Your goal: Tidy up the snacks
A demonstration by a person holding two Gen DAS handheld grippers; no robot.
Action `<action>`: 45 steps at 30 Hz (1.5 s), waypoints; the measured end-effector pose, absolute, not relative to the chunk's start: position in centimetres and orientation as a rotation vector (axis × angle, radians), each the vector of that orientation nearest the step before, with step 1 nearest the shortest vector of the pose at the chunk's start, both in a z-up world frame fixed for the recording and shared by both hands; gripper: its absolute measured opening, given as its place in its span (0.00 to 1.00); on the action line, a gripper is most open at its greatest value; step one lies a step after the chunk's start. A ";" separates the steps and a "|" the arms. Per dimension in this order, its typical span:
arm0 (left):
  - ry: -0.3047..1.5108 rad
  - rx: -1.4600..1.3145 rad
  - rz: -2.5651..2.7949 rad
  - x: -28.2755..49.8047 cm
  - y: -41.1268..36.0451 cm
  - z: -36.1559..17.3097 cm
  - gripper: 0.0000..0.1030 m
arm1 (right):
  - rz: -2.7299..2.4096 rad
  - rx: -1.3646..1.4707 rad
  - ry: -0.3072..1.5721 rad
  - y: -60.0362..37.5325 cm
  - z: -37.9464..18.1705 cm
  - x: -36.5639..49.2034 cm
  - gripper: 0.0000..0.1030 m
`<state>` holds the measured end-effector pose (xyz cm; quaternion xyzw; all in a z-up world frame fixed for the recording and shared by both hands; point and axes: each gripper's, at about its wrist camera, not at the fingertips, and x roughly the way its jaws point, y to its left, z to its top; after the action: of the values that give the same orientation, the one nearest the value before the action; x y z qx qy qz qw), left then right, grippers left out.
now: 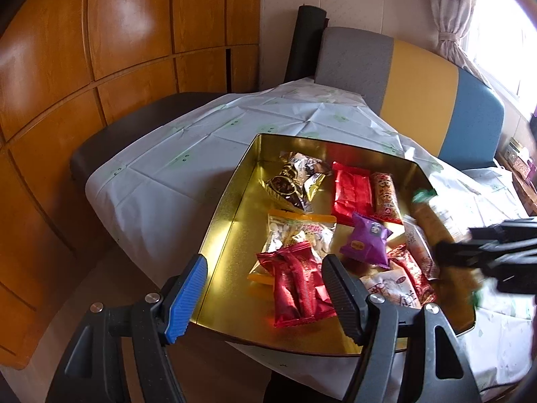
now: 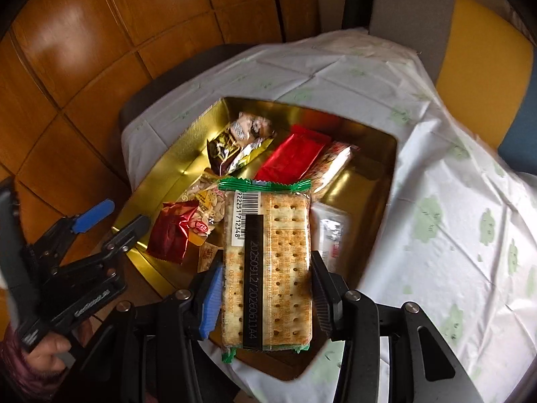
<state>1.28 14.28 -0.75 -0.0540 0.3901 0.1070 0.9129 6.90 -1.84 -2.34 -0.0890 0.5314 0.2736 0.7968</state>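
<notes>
- Right gripper (image 2: 266,288) clamps a cracker pack (image 2: 268,262) by its long edges, over the gold tin (image 2: 386,181).
- Left gripper (image 1: 265,288) gapes empty above red wafer packets (image 1: 298,285).
- Risk: slick film could slide from the pads, or squeezing could snap crackers.

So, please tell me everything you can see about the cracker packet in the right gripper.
The cracker packet is a clear plastic wrapper with green crimped ends, a barcode and a black date strip. Pale, hole-dotted square crackers show through it. It looks sealed. The right hand-held gripper clamps its long sides, one finger on each, holding it roughly flat above the near part of the gold tin of snacks.
</notes>
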 end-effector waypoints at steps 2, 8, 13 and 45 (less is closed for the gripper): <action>0.806 -0.116 0.225 1.3 14.5 -0.8 0.69 | 0.570 -0.237 1.157 -0.5 -3.9 7.5 0.46; 0.807 -0.132 0.224 1.3 14.7 -1.0 0.69 | 0.535 -0.227 1.216 -0.5 -7.0 9.5 0.62; 0.812 -0.131 0.225 1.4 14.6 -1.2 0.69 | 0.542 -0.218 1.159 -1.4 -5.7 8.9 0.71; 0.706 -0.075 0.257 -0.2 12.4 0.9 0.69 | 0.378 -0.078 0.850 -5.1 -2.2 1.3 0.73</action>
<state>-0.22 12.44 0.93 -0.0364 0.3447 0.1253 0.9296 1.32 -5.05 -2.23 -0.0376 0.4098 0.1820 0.8930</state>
